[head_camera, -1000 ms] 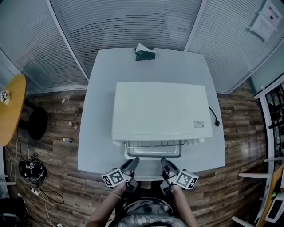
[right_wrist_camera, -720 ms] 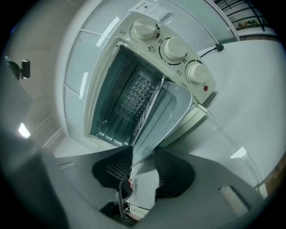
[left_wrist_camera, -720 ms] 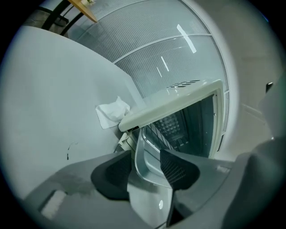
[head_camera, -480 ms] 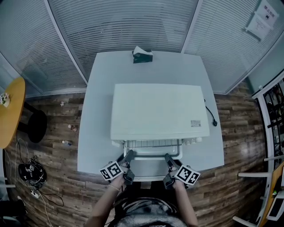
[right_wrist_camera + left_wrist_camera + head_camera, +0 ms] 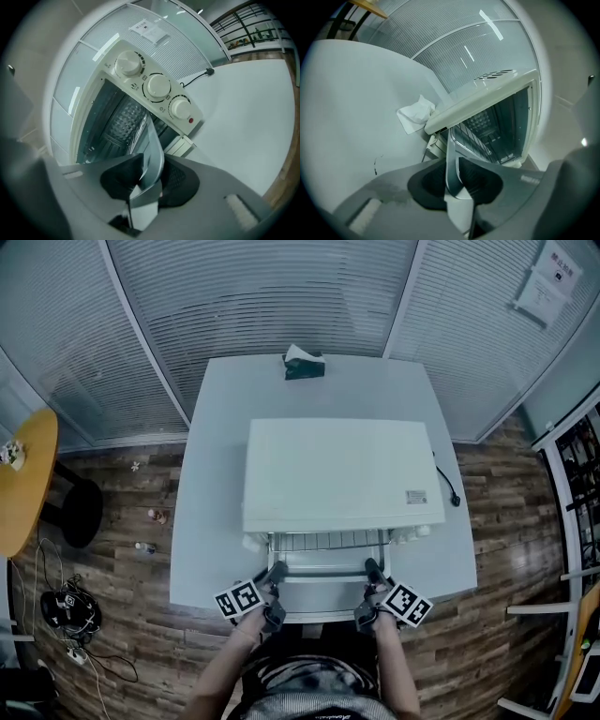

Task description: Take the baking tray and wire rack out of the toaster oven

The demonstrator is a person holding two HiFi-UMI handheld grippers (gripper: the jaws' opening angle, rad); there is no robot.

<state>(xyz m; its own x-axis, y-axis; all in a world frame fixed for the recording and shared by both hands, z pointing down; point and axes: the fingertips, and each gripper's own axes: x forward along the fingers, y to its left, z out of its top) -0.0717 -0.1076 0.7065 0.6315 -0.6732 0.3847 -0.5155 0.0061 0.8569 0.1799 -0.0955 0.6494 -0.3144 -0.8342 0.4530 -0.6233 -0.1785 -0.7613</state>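
A white toaster oven (image 5: 337,474) stands on the white table (image 5: 211,521) with its door down. The metal baking tray (image 5: 324,583) sticks out of its mouth, with the wire rack (image 5: 326,542) above it just inside. My left gripper (image 5: 275,574) is at the tray's front left corner and my right gripper (image 5: 373,570) at its front right corner. In the left gripper view the tray rim (image 5: 451,154) stands between the closing jaws of the left gripper (image 5: 452,180). In the right gripper view the rim (image 5: 153,150) sits likewise in the closing right gripper (image 5: 150,180).
A dark tissue box (image 5: 305,362) sits at the table's far edge. The oven's three knobs (image 5: 157,86) are on its right side and a black cord (image 5: 450,488) trails off there. A yellow round table (image 5: 23,474) and a stool (image 5: 75,502) stand at the left.
Both grippers moved forward and apart to the tray's front corners, the right one swinging rightward. Their jaws have narrowed onto the tray rim.
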